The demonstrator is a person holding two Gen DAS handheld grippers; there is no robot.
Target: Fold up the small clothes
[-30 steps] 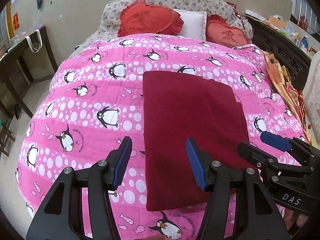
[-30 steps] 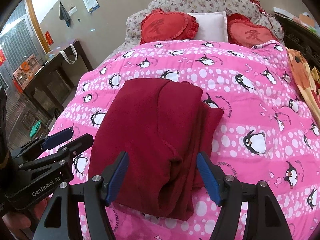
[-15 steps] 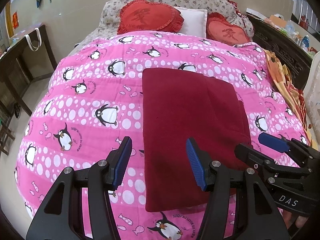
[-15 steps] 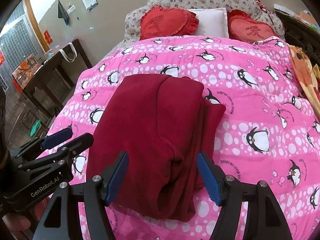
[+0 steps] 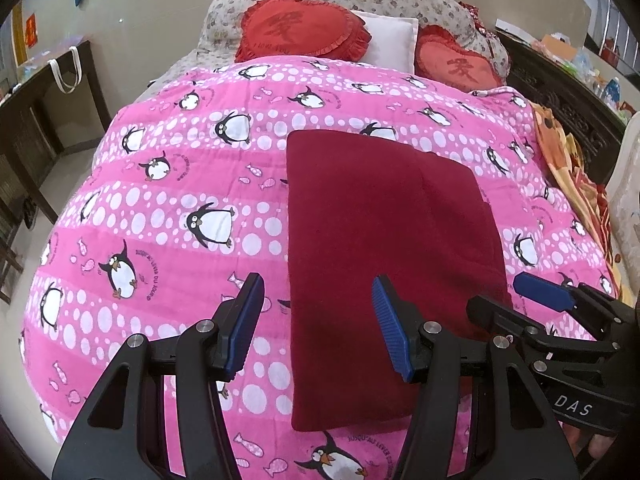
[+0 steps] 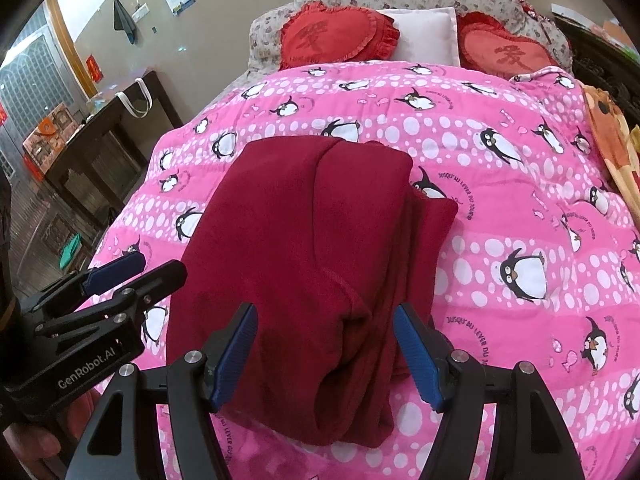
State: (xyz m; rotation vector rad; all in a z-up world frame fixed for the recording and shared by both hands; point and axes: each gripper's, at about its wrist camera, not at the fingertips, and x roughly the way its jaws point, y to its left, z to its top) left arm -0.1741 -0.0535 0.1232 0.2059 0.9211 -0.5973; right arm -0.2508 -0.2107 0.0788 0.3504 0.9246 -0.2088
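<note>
One dark red folded garment [image 5: 384, 248] lies flat on the pink penguin quilt [image 5: 168, 208], below two red heart cushions [image 5: 300, 28] and one white pillow [image 5: 390, 38]. Left tongs [image 5: 318, 328] and right tongs [image 6: 326, 356] both hover wide open over its near end, gripping nothing.
</note>
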